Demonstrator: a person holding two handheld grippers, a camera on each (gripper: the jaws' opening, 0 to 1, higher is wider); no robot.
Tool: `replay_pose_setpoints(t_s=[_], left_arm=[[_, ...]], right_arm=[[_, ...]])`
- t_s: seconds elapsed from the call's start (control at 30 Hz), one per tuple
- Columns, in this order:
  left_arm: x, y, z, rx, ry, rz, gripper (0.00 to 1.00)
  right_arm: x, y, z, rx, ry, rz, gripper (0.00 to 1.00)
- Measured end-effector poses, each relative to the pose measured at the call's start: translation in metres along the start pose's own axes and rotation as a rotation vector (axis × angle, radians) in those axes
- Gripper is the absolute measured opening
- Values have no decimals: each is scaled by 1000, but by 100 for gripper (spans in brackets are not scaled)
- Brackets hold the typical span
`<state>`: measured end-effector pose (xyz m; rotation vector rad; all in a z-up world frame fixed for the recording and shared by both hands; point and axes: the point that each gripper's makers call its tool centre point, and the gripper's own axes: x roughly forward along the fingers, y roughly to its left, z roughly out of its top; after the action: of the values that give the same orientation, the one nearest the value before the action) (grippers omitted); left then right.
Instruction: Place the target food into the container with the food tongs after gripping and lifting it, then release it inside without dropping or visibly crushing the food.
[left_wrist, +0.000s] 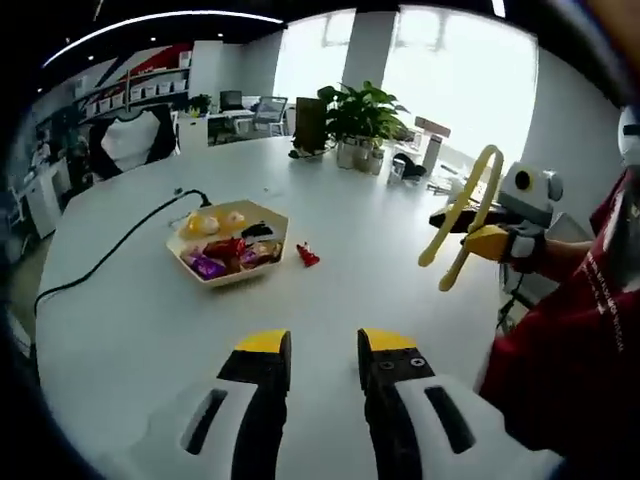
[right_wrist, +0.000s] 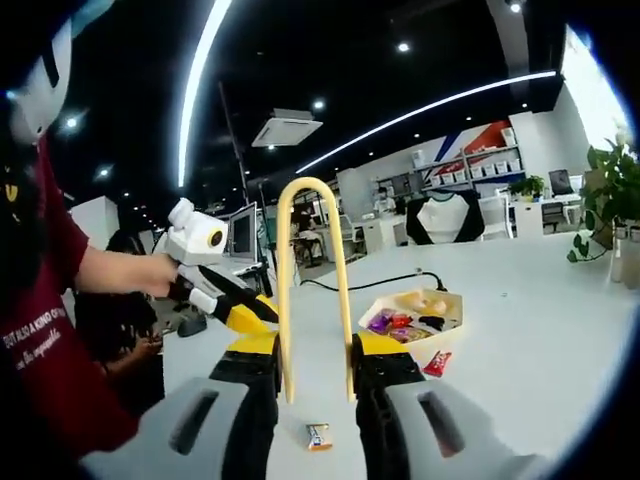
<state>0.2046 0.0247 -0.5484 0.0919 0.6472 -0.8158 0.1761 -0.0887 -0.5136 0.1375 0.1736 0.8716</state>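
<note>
Yellow tongs (right_wrist: 314, 290), beige container (left_wrist: 232, 243) (purple, red wrappers inside), white table (left_wrist: 330, 200).

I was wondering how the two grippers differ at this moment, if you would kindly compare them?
The left gripper is open with nothing between its jaws; the right gripper is shut on the yellow tongs. The left one hangs low over the white table, while the right one is held higher, beside the table's edge. Both have black jaws with yellow tips.
</note>
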Motion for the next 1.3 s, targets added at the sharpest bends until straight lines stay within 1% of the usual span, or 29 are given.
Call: replay_pose_setpoints(t_s=[0.1, 0.13, 0.17, 0.2, 0.23, 0.27, 0.3, 0.37, 0.43, 0.47, 0.5, 0.6, 0.7, 0.77, 0.8, 0.93, 1.07, 1.2, 1.3], left_arm=[[-5, 5, 2, -61, -53, 49, 29], [-7, 8, 2, -72, -66, 72, 29], [-11, 12, 2, -77, -84, 104, 29], [-13, 15, 2, -78, -91, 119, 29], [-17, 20, 3, -96, -121, 157, 29], [-20, 24, 3, -114, -139, 179, 29], [-23, 25, 3, -127, -147, 191, 29], [-30, 32, 2, -134, -170, 237, 29], [-34, 33, -1, -121, -168, 253, 29], [-36, 34, -2, -113, -163, 265, 29], [-40, 35, -4, -98, -161, 281, 29], [-48, 37, -6, -93, -170, 306, 28], [-54, 38, -8, -96, -175, 316, 28], [-60, 40, -16, -68, -145, 337, 28], [-63, 41, -18, -66, -140, 343, 28], [-74, 42, -22, -103, -161, 361, 28], [-78, 39, -30, -69, -124, 381, 28], [-83, 40, -32, -83, -128, 389, 28], [-83, 40, -33, -76, -124, 396, 28]], right_arm=[[5, 1, -6, -14, 12, 4, 25], [9, 1, -10, -18, 20, 3, 25], [9, 1, -11, -18, 21, 3, 25], [11, 1, -14, -16, 26, 2, 25], [13, 1, -18, -11, 29, 1, 25], [15, 1, -20, -6, 31, 1, 25], [17, 2, -25, 2, 41, 3, 25], [20, 2, -34, -10, 52, -3, 25], [23, 2, -42, -2, 63, -7, 25], [24, 0, -45, -10, 71, -24, 25], [26, -1, -49, -16, 77, -26, 25], [29, 1, -59, -3, 91, -16, 25], [34, 4, -72, -24, 119, -2, 25], [36, 6, -77, -33, 129, 11, 25], [37, 7, -79, -42, 136, 17, 25], [43, 7, -91, -54, 164, 32, 25], [45, 5, -98, -51, 183, 35, 25], [48, 7, -104, -47, 196, 50, 25], [48, 9, -110, -66, 218, 65, 24]])
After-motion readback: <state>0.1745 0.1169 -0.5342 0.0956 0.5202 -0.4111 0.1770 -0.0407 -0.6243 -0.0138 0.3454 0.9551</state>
